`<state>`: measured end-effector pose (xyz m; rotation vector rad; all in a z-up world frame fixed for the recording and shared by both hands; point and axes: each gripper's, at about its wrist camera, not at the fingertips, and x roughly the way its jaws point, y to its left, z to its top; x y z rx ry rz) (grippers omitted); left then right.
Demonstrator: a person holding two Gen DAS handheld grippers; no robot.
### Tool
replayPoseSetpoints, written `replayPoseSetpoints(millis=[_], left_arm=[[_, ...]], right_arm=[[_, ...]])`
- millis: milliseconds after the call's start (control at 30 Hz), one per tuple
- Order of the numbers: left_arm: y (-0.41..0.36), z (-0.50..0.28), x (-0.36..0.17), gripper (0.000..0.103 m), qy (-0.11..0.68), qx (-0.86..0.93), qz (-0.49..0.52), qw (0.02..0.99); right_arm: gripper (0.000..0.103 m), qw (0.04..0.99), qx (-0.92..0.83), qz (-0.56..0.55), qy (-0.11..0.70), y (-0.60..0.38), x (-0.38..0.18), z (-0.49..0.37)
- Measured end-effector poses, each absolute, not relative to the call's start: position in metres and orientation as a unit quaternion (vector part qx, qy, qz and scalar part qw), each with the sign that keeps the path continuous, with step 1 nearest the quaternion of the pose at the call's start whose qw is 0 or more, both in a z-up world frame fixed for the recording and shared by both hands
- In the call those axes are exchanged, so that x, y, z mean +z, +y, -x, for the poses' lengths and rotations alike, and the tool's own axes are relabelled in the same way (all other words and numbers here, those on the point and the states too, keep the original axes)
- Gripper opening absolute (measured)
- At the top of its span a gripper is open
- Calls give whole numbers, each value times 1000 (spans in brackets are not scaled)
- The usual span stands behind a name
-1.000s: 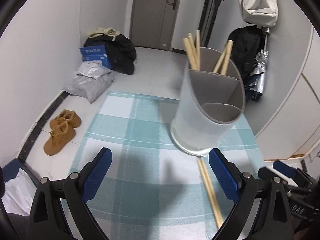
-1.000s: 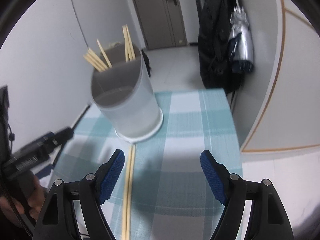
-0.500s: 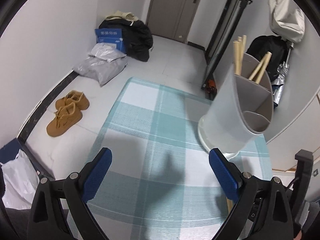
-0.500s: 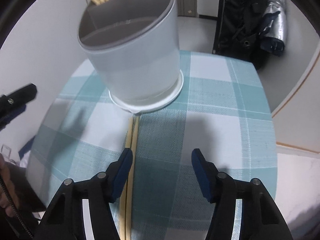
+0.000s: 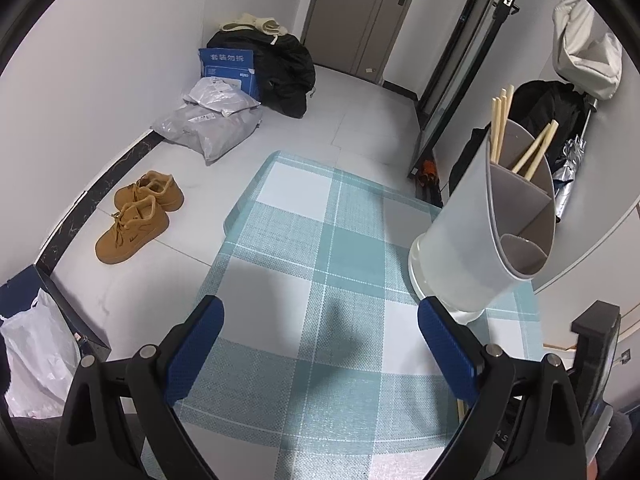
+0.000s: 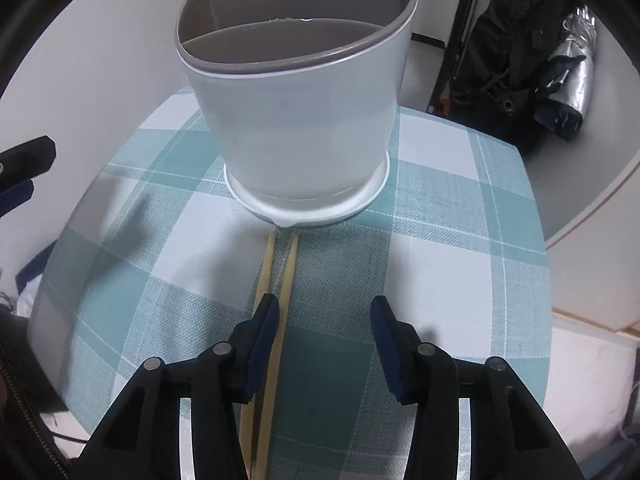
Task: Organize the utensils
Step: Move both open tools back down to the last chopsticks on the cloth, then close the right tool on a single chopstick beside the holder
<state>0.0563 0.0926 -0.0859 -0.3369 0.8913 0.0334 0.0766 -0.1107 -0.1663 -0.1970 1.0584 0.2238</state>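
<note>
Checked tablecloth (image 6: 440, 216), right claw (image 6: 325, 316) closing over chopsticks (image 6: 286, 276)

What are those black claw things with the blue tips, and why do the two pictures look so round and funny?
They are two grabbing tools, one in each of a person's hands, each with a small camera looking along its two fingers. The wide lens bends the picture round.

One picture is from the left gripper: open, holding nothing, over the checked tablecloth.

The other is from the right gripper. Its jaws have just been closing, but they hold nothing yet. Two loose chopsticks lie on the cloth, running under its left blue pad.

Behind stands the white utensil holder, with more chopsticks already inside.
</note>
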Motion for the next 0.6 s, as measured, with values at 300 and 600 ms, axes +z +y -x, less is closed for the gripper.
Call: replayPoseSetpoints(millis=[300,600], left_arm=[[105,-58,-88,95,433,28,177,883],[113,-60,-90,95,441,28,191,877]], right_arm=[[13,839,150,122,508,-95,-169,-91],[5,821,176,138,525,-106,-172,-79]])
